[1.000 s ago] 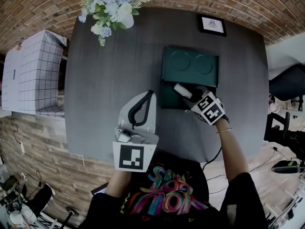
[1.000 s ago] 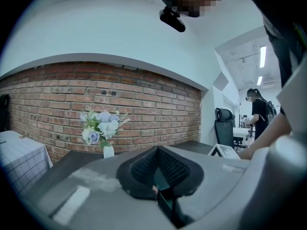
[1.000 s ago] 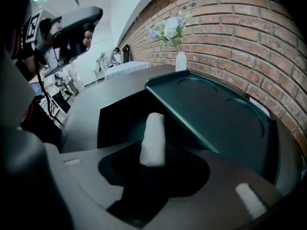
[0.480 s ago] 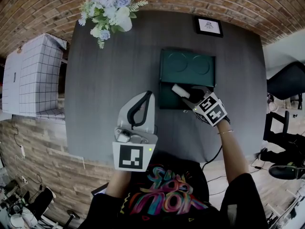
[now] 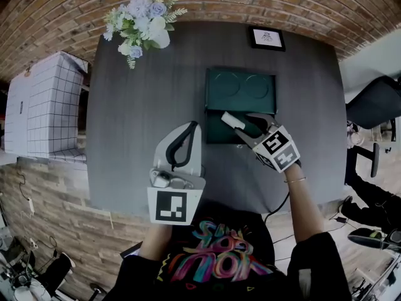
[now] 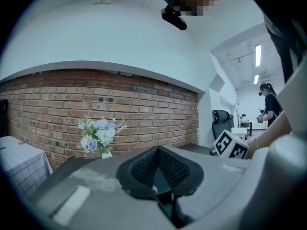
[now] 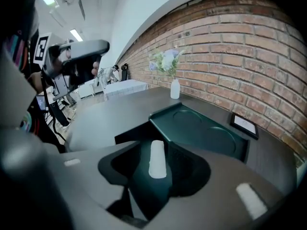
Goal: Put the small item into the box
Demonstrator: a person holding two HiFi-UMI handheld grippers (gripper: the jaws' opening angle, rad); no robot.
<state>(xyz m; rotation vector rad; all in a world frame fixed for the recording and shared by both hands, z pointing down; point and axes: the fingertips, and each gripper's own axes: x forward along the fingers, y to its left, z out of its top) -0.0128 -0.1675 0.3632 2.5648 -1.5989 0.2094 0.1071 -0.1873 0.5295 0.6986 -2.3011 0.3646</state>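
1. I see the box [image 5: 241, 88] right of frame centre, on the tabletop [image 5: 138, 105].
2. The flowers [image 5: 143, 17] stand at the tabletop's upper-left corner, and the framed card [image 5: 265, 38] is at upper right, behind the box.
3. My right claw [image 5: 242, 126] holds the small item [image 5: 230, 119] over the box's near part.
4. My left claw [image 5: 194, 127] is at lower centre, left of the box.
5. The checked stand [image 5: 44, 93] is at far left, beside the tabletop.

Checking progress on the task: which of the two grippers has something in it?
The right gripper, at the green box: a small white item sits between its fingers. The left gripper is shut, empty.
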